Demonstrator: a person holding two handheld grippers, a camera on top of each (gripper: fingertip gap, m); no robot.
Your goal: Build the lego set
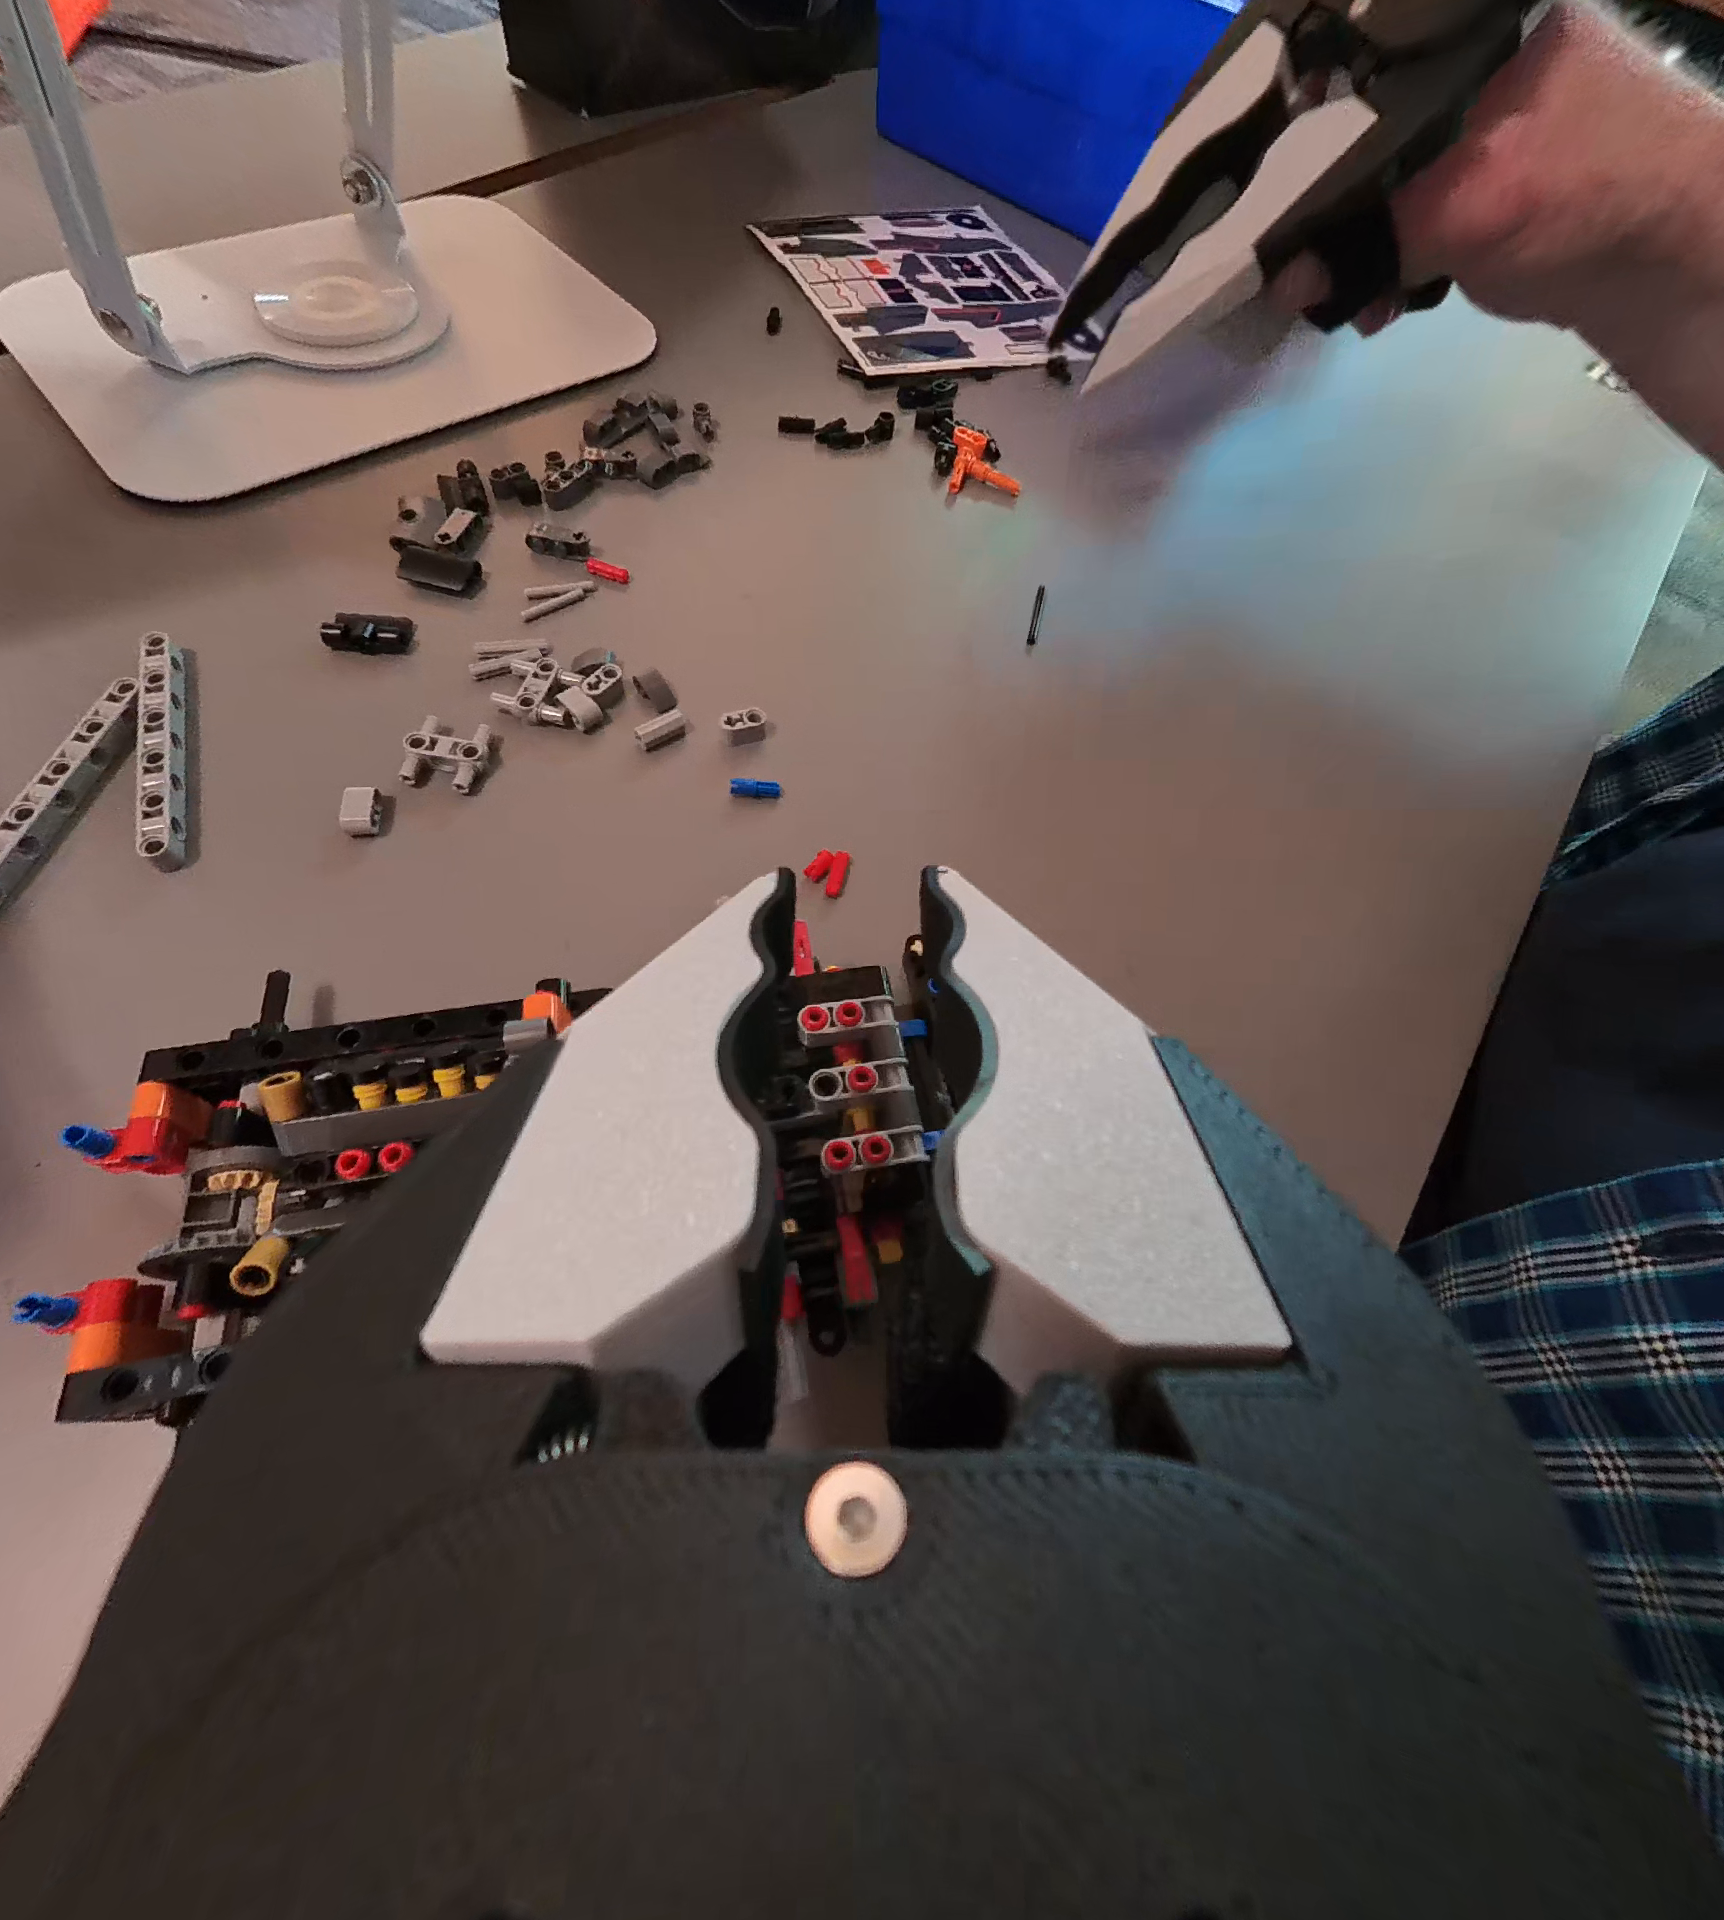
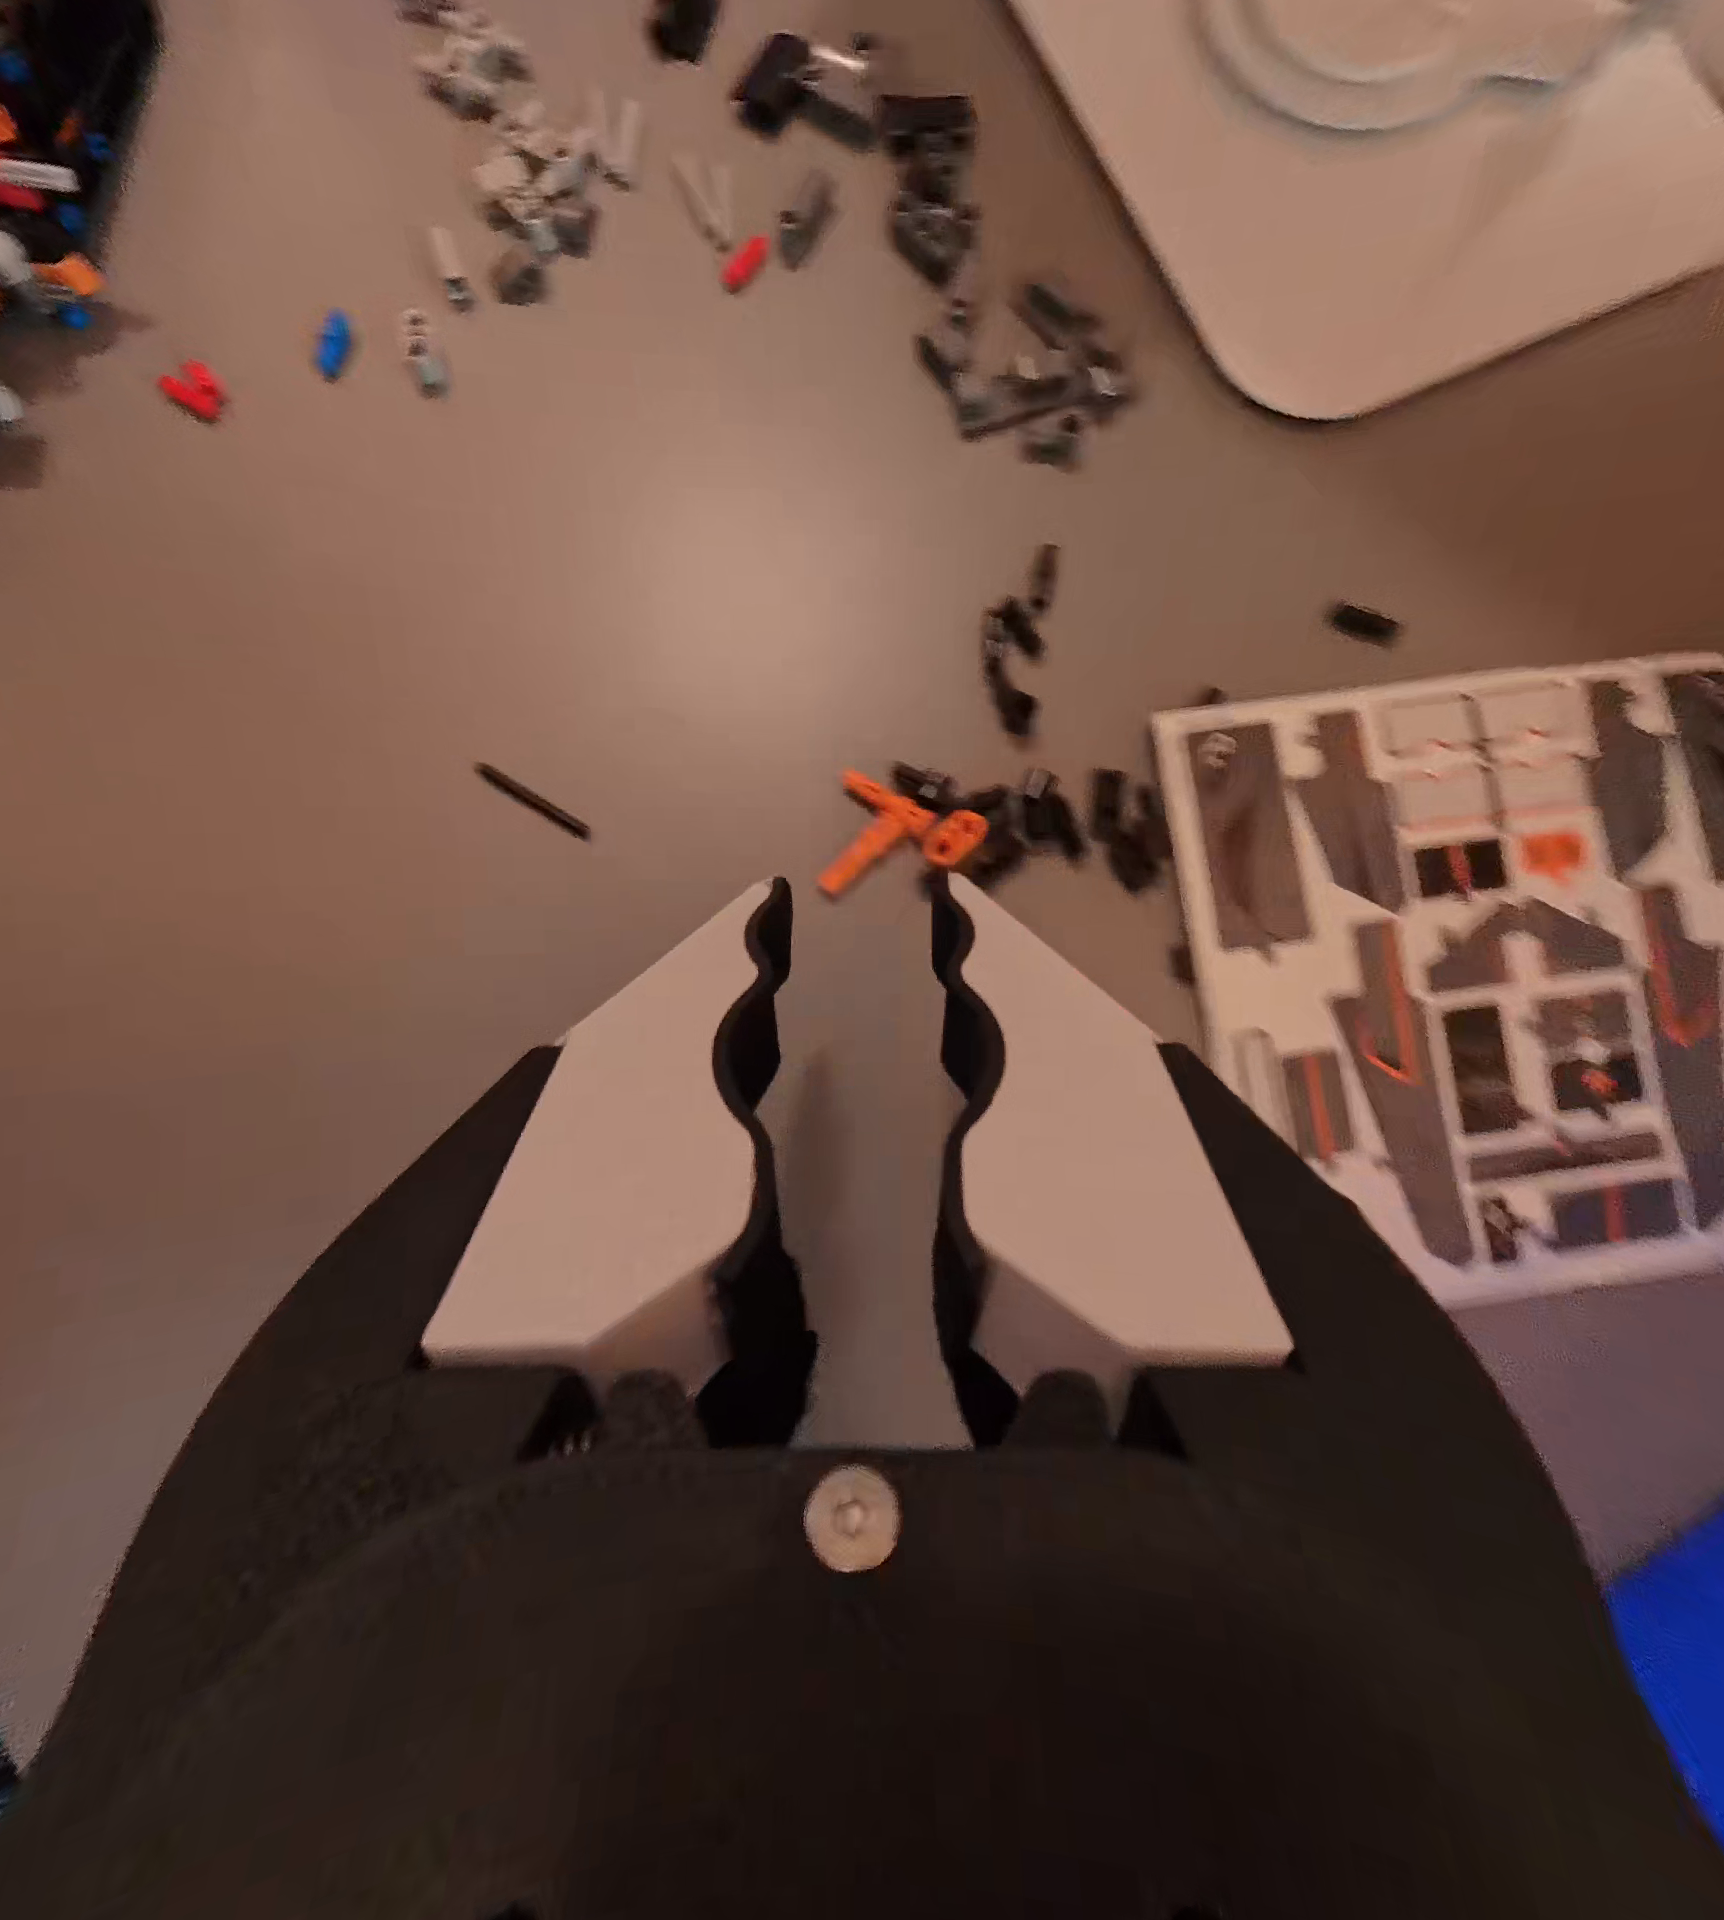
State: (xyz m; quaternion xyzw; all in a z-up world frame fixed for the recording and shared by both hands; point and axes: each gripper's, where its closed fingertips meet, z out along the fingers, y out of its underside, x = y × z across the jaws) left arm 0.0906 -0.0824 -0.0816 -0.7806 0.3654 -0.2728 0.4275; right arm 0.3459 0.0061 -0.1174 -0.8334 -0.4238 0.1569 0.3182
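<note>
The left gripper (image 1: 858,883) is clamped around a partly built lego model (image 1: 338,1164) that extends to its left on the grey table (image 1: 837,623). Loose grey and black pieces (image 1: 536,582) lie ahead. The right gripper (image 2: 858,894) hovers with jaws parted and empty, orange pieces (image 2: 889,831) just beyond its tips, a sticker sheet (image 2: 1523,966) to its right.

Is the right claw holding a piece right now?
No, the right claw is open with only bare table between its fingers, above the orange pieces.
</note>
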